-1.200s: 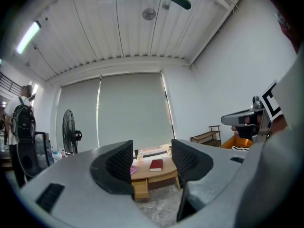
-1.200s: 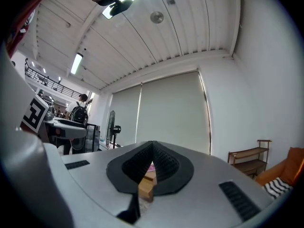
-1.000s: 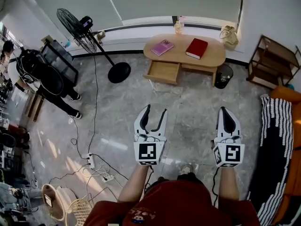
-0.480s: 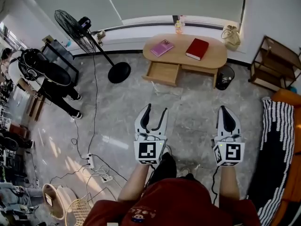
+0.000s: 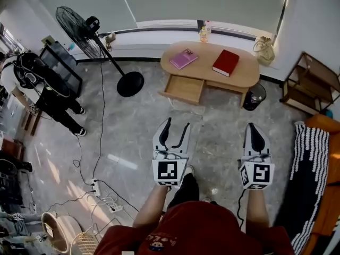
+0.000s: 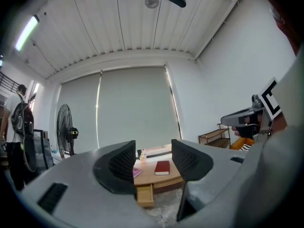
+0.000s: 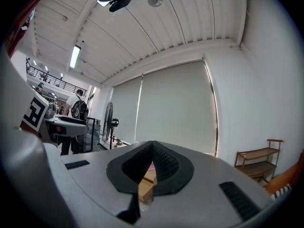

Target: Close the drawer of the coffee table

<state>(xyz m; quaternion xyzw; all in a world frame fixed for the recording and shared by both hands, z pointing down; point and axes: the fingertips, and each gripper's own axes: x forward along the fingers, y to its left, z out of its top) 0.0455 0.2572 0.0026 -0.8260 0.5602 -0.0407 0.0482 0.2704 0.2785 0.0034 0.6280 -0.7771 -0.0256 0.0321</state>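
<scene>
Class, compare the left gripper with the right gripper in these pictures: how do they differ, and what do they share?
The left gripper has its jaws apart; the right gripper has them shut together. The left gripper's gap frames the coffee table and its open drawer; the right gripper's leaves only a slit. Both are empty and held short of the table.

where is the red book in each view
Head view: the red hardcover book lies on the right half of the oval wooden coffee table, top centre.
Left gripper view: low centre, in the gap of the open left gripper.
Right gripper view: not in it; the shut right gripper blocks that spot.
Shared landmark: the open wooden drawer.
</scene>
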